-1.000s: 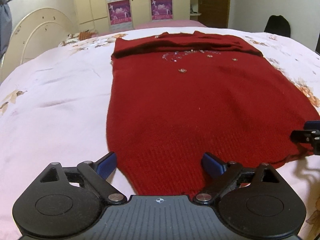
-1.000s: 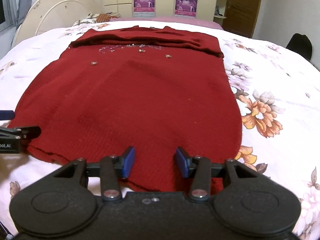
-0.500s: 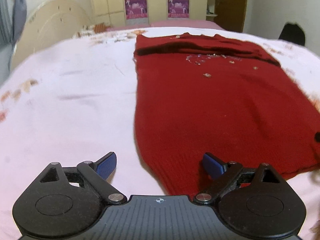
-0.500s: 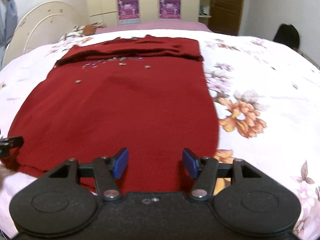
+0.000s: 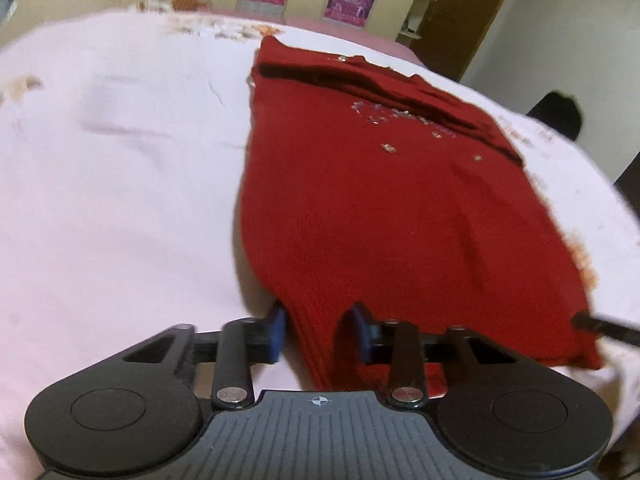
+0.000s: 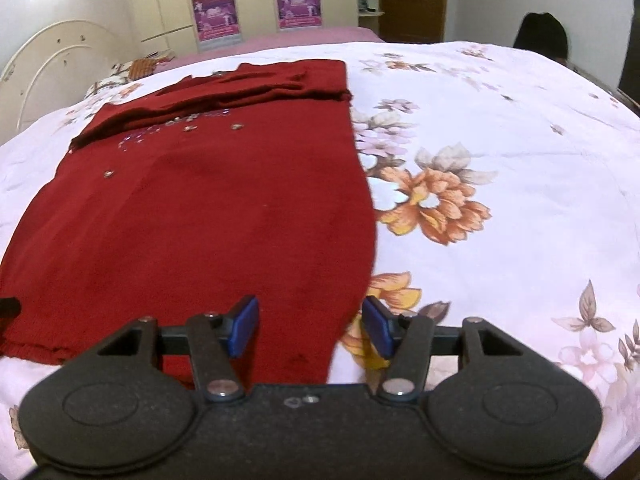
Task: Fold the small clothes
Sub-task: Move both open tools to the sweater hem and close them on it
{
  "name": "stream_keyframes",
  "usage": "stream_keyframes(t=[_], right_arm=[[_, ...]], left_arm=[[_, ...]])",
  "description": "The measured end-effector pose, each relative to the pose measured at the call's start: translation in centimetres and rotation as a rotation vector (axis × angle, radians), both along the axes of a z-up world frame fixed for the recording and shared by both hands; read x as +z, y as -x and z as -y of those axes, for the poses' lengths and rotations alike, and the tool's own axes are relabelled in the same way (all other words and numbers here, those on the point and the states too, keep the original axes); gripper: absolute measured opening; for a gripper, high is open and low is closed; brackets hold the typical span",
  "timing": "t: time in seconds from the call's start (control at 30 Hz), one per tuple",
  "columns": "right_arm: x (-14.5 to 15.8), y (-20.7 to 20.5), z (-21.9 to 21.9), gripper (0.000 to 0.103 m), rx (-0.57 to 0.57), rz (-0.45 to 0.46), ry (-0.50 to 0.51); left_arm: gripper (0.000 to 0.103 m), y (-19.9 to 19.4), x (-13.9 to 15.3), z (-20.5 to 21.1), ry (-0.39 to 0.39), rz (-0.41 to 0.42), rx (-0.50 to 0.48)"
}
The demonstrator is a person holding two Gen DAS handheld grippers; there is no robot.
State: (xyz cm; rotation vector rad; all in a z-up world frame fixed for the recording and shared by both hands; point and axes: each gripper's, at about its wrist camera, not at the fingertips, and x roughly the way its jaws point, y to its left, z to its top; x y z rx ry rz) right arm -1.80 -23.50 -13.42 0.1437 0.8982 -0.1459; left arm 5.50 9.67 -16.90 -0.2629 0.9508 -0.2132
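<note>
A dark red knit sweater (image 5: 380, 208) with small sequins near its chest lies flat on the bed, sleeves folded across the top. My left gripper (image 5: 318, 332) sits at the hem's near left corner. Its jaws are closing and the knit is bunched between the blue pads. My right gripper (image 6: 310, 326) is at the near right corner of the sweater (image 6: 208, 208). Its jaws are closing a little but stand well apart: one pad is over the knit, the other over the sheet. Each gripper's tip shows at the edge of the other's view.
A pale pink floral bedsheet (image 6: 500, 140) covers the bed on all sides of the sweater. A white curved headboard (image 6: 52, 56) stands at the far left, and a wardrobe with pink posters (image 6: 256, 0) behind. A dark object (image 6: 540, 36) sits beyond the bed's far right.
The left jaws narrowed from wide open onto the hem's left corner, and that gripper rolled and slid left. The right gripper slid right to the hem's right corner.
</note>
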Motion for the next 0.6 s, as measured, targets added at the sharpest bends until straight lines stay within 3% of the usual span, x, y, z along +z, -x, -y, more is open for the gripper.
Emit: stream_keyframes(t=[0.07,0.17,0.27,0.4,0.43,0.47,0.53,0.6], right_arm=[[-0.5,0.1,0.3,0.054,-0.007,-0.021,-0.015],[-0.8,0.6,0.4,0.053,-0.022,-0.027,-0.047],[-0.7,0.6,0.2,0.044,-0.007,-0.036,-0.071],[-0.6,0.1,0.5,0.041,0.002,-0.059,-0.107],[-0.7,0.0,0.8,0.037,0.000,-0.064,-0.123],[-0.7,-0.2,1.0,0.022,0.002,-0.072,-0.144],[-0.7,-0.6,1.6,0.005,0.013,-0.098,-0.240],[-0.3,-1.1,2.2,0.005,0.010,-0.107,-0.308]], left_arm=[[0.012,-0.2,-0.4,-0.4,0.065,-0.030,0.004],[0.005,-0.3,-0.9,-0.3,0.115,-0.040,-0.005],[0.004,-0.5,-0.9,0.1,0.145,-0.041,-0.030],[0.004,-1.0,-0.9,0.0,0.140,-0.025,-0.037],[0.004,-1.0,-0.8,-0.1,0.144,-0.022,-0.029],[0.004,-1.0,-0.4,0.0,0.144,-0.014,-0.034],[0.004,-1.3,0.8,0.3,0.133,0.029,-0.067],[0.004,-1.8,2.2,0.5,0.136,0.078,-0.079]])
